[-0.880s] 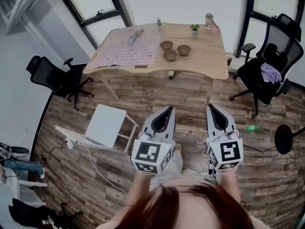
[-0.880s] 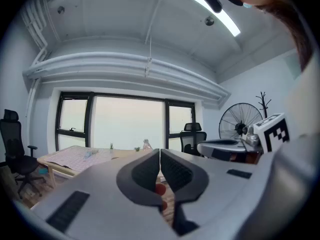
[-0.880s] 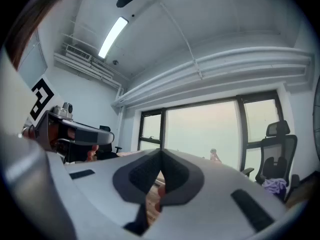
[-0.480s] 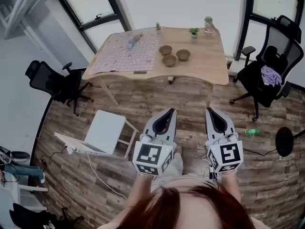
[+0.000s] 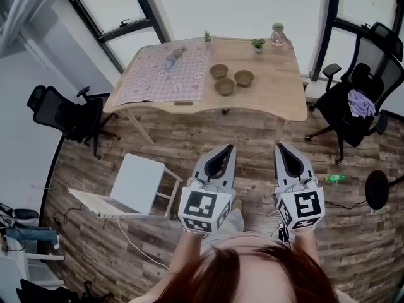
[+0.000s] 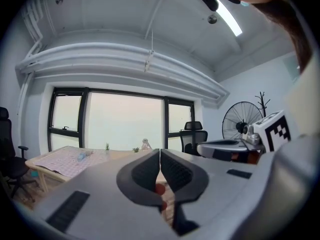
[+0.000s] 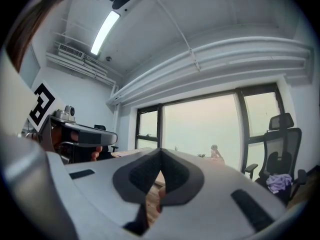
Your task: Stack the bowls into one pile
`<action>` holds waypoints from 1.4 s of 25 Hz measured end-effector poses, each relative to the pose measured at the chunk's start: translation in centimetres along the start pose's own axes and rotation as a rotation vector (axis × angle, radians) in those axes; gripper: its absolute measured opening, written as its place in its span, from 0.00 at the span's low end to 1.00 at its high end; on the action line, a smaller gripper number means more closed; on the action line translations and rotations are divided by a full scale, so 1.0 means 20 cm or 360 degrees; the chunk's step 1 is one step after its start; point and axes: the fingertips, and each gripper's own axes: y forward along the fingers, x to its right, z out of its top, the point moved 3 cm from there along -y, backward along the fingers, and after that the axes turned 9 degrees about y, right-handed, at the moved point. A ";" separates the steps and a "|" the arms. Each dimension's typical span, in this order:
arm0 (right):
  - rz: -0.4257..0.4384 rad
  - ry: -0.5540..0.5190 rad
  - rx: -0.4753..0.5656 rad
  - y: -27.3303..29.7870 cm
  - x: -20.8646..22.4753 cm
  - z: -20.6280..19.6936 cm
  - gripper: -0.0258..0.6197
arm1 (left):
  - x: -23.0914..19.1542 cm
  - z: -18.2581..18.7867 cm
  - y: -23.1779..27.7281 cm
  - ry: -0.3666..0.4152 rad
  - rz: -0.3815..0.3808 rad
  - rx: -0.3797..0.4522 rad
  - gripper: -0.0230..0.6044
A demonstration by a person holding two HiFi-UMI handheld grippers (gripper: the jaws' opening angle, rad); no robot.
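Observation:
Three brown bowls stand apart on the wooden table (image 5: 278, 100) far ahead: one (image 5: 219, 71) at the back left, one (image 5: 244, 78) at the right, one (image 5: 225, 86) nearest. My left gripper (image 5: 228, 148) and right gripper (image 5: 279, 146) are held low over the floor, well short of the table, both shut with nothing between the jaws. In the left gripper view the jaws (image 6: 160, 151) touch at the tips; the right gripper view shows its jaws (image 7: 160, 150) closed too. The bowls are hidden in both gripper views.
A pink checked cloth (image 5: 164, 74) covers the table's left half, with a small bottle (image 5: 169, 61) on it. Two little plants (image 5: 257, 43) and a glass jar (image 5: 277, 34) stand at the back edge. Black office chairs (image 5: 360, 103) flank the table. A white stool (image 5: 136, 178) stands on the floor at left.
The view has shifted slightly nearer the table, which now sits a little lower and larger in the head view. Both grippers keep their pose and stay shut.

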 end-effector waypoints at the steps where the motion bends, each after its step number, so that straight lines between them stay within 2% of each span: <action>1: 0.0001 0.0006 -0.0002 0.03 0.00 0.00 0.04 | -0.03 0.00 0.02 -0.0003 -0.0002 0.0001 0.05; 6: -0.0006 0.0065 0.0004 0.21 0.02 0.02 0.04 | -0.16 -0.01 0.12 0.0002 -0.0014 -0.0002 0.05; 23: -0.0062 -0.0011 -0.0043 0.77 -0.03 0.06 0.04 | -0.67 -0.05 0.38 -0.0049 -0.0049 0.0022 0.05; 35: -0.0073 -0.0059 -0.0105 1.01 -0.04 0.05 0.04 | -0.85 -0.10 0.54 -0.0096 -0.0101 0.0026 0.05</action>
